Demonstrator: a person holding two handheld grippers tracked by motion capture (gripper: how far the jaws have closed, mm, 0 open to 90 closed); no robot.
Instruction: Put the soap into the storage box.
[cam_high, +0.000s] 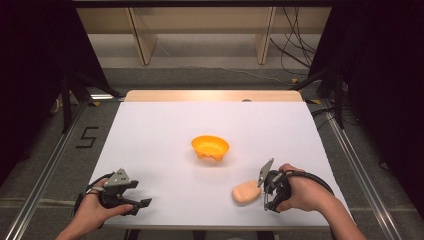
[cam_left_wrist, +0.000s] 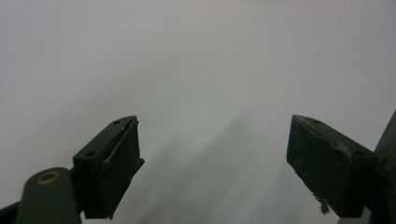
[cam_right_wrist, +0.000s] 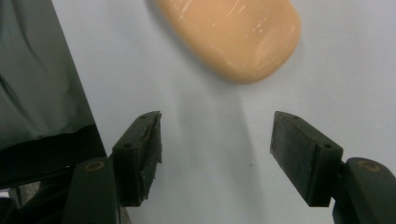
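Observation:
An orange bowl (cam_high: 210, 148) stands upright near the middle of the white table (cam_high: 165, 125). A smooth peach-coloured oval object (cam_high: 245, 192) lies flat near the front right. My right gripper (cam_high: 265, 192) is just to its right, pointing at it, open and empty. In the right gripper view the peach object (cam_right_wrist: 233, 35) lies a short way beyond the two spread fingertips (cam_right_wrist: 147, 140), not between them. My left gripper (cam_high: 140, 202) rests at the front left corner, open, with only bare table between its pads (cam_left_wrist: 116, 158).
The table's front edge (cam_high: 200, 226) runs close under both hands. A wooden strip (cam_high: 212, 95) borders the far edge. Metal rails (cam_high: 50, 165) run along both sides on the grey floor, with cables (cam_high: 295, 45) at the back right.

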